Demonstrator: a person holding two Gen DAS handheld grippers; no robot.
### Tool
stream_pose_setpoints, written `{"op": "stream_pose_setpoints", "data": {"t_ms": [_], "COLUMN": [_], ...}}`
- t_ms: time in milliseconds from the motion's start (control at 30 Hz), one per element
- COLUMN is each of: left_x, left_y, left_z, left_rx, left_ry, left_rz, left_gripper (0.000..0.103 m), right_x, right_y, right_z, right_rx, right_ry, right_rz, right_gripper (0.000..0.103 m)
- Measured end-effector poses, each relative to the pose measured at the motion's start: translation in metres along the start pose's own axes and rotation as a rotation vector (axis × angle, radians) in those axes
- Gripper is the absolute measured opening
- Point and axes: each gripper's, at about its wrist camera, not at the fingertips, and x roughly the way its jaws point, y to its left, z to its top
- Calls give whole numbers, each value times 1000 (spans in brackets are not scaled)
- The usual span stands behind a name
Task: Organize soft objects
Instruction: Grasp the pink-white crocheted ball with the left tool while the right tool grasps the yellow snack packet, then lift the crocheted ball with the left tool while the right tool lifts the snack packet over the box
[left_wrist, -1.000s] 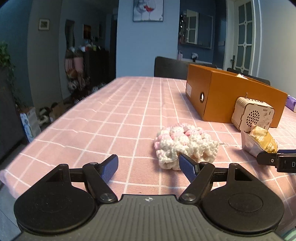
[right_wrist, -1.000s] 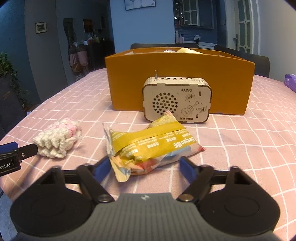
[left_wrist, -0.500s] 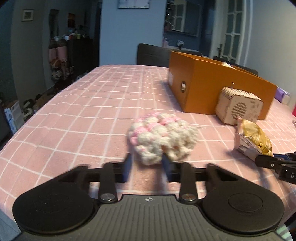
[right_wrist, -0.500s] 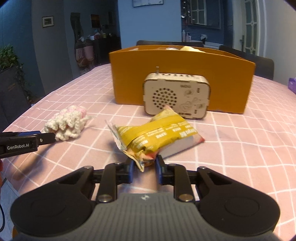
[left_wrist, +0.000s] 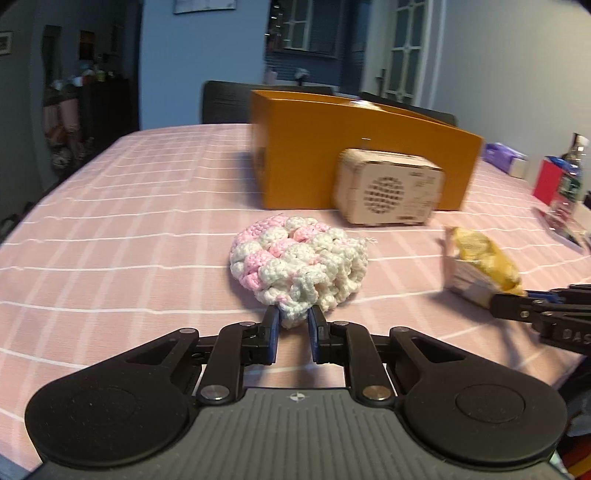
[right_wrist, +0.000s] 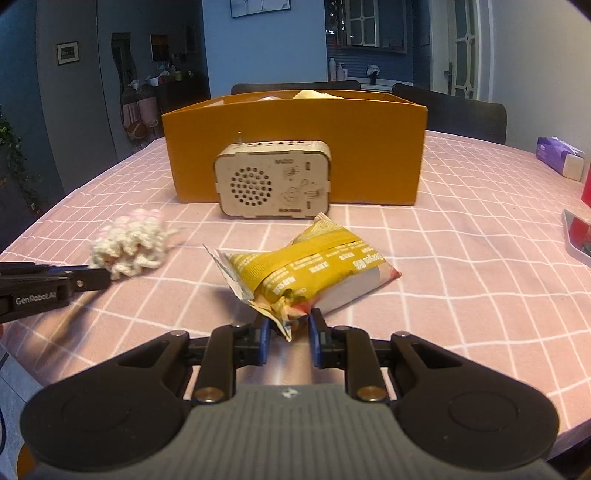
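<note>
Both grippers have clamped shut since a second ago! Left gripper (left_wrist: 291, 320) now pinches the near edge of the pink-and-white crocheted yarn bundle (left_wrist: 300, 266); right gripper (right_wrist: 286, 325) grips the crinkled corner of the yellow snack packet (right_wrist: 310, 271). Both items sit on the pink checked tablecloth (right_wrist: 461, 266), before the orange cardboard box (right_wrist: 295, 144) and wooden radio (right_wrist: 272, 179).

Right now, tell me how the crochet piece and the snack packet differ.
The crochet piece is a rounded, knobbly lump of pink and white yarn; the snack packet is a smooth, oblong yellow wrapper with print. The left tongs pinch the crochet piece's near edge; the right tongs pinch the packet's crimped corner. Both sit on the pink checked tablecloth before the orange box.
</note>
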Motion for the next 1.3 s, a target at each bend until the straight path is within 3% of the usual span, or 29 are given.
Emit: {"op": "stream_pose_setpoints", "data": {"t_ms": [267,367,433,467,533,667,900,1167,1300], "left_x": [7,8,8,6,-1,-8,7,38,51], "left_y": [-34,-44,-46,-46,-45,-45,-51,-44,-43], "left_z": [2,2,4,5,8,21,43,55,59], "left_rx": [-61,-45,-35,-34,-50,-74,-120,-285,-289], "left_ry": [38,37,41,41,30,14,14,103,140], "left_rz": [-117,-129,-119,-117,-121,-143,-89,-53,-8], "left_gripper": [21,24,36,50,67,81,86,93,95], "right_x": [-9,-12,-15,-16,-19,-22,-16,10,24], "right_y": [-32,-39,-41,-41,-45,-58,-70,-74,-73], "right_z": [-1,-4,-5,-5,-5,3,23,40,43], "right_rx": [-19,-11,-4,4,32,152,357,396,377], "right_ry": [16,27,30,31,27,19,-12,57,101], "right_rz": [-18,-11,-12,-17,-31,-1,13,-57,-52], "right_gripper": [21,22,26,31,60,72,82,82,81]}}
